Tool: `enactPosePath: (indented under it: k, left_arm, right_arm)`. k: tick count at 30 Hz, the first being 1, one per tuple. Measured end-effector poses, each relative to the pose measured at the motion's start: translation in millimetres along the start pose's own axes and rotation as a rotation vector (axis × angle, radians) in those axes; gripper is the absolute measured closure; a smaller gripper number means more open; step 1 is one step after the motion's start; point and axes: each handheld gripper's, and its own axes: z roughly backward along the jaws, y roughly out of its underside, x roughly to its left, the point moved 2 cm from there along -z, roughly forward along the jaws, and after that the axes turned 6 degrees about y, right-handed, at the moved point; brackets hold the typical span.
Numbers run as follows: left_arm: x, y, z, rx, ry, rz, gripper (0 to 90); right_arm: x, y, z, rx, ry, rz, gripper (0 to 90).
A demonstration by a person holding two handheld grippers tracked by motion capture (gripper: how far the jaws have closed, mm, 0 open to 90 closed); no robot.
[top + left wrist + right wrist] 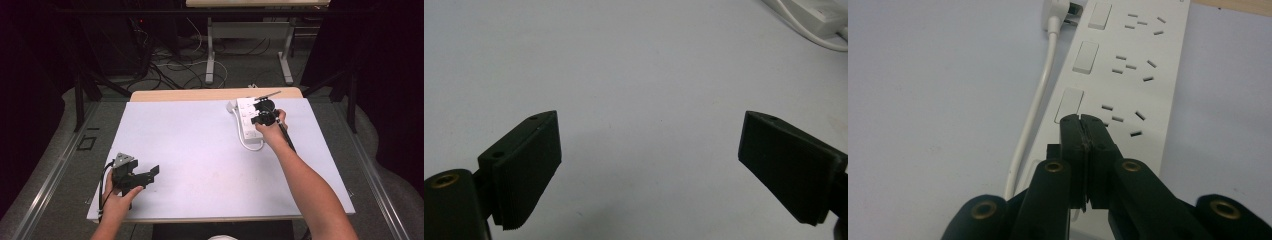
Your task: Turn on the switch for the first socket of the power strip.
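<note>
A white power strip point(245, 116) with several sockets and rocker switches lies at the far right of the white mat point(200, 150). My right gripper point(263, 116) hovers over it, held from the near side. In the right gripper view the jaws are pressed together with nothing between them, and the right gripper point(1082, 120) tips sit just beside a rocker switch point(1069, 106) on the power strip point(1148, 60). My left gripper point(145, 175) rests near the mat's front left corner. Seen in the left gripper view, the left gripper point(649, 145) stands wide open over bare mat.
The strip's white cable point(1035, 105) runs along its left side to a plug at the far end. A corner of the strip and cable point(819, 15) lies far ahead of the left gripper. Beyond the table, cables and table legs point(210, 60) crowd the floor.
</note>
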Motion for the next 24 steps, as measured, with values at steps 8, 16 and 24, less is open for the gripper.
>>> enactPosePath:
  k: [8,16,24]
  left_arm:
    - [-0.4,0.1,-0.7,-0.002,0.0,0.001,10.2]
    - [-0.7,0.1,-0.9,-0.001,-0.002,0.0,10.3]
    - [-1.4,0.0,-1.0,0.002,-0.004,-0.004,10.5]
  right_arm:
    - [-3.4,8.8,9.1,-0.021,-0.021,0.013,87.7]
    - [-5.4,19.2,20.0,-0.045,-0.053,0.023,83.8]
    - [-2.5,30.2,30.9,-0.062,-0.084,0.038,78.7]
